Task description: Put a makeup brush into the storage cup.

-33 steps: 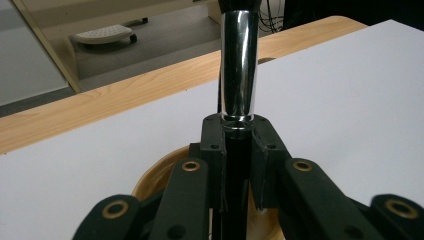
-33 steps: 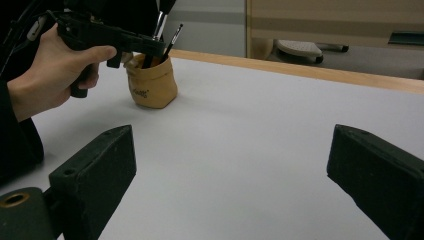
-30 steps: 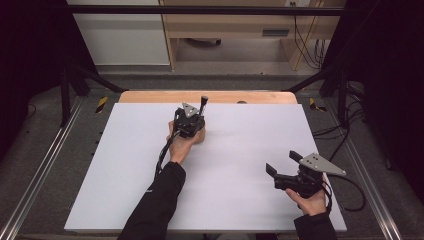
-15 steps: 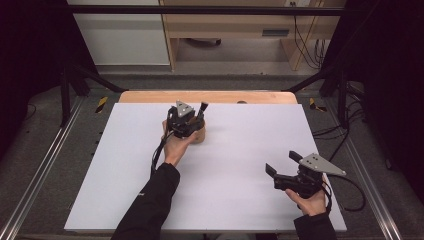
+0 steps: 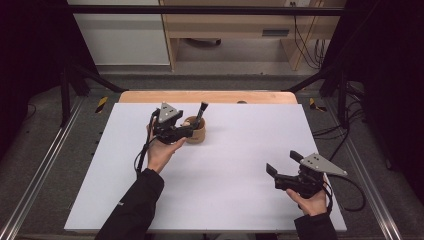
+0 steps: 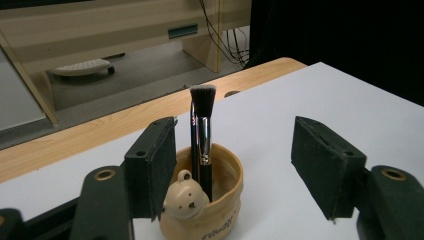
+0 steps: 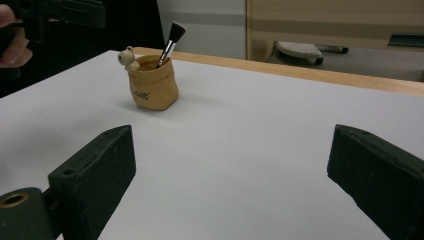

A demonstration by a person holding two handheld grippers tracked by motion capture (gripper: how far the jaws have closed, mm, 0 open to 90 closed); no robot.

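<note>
At the table's (image 5: pixel 100 200) far left-centre the makeup brush (image 5: pixel 200 113) stands in the bear pot (image 5: pixel 194 131). Left hand-held gripper (image 5: pixel 188 131), jaws just opening, empty; withdraw straight, avoid tipping pot. Right hand-held gripper (image 5: pixel 283 167) open, idle.

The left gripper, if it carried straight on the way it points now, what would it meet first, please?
Most likely the tan holder with the makeup brush standing in it. The left gripper has just been opening, and the holder sits low between its jaws, nearer one pad; how close it is is hard to judge.
</note>
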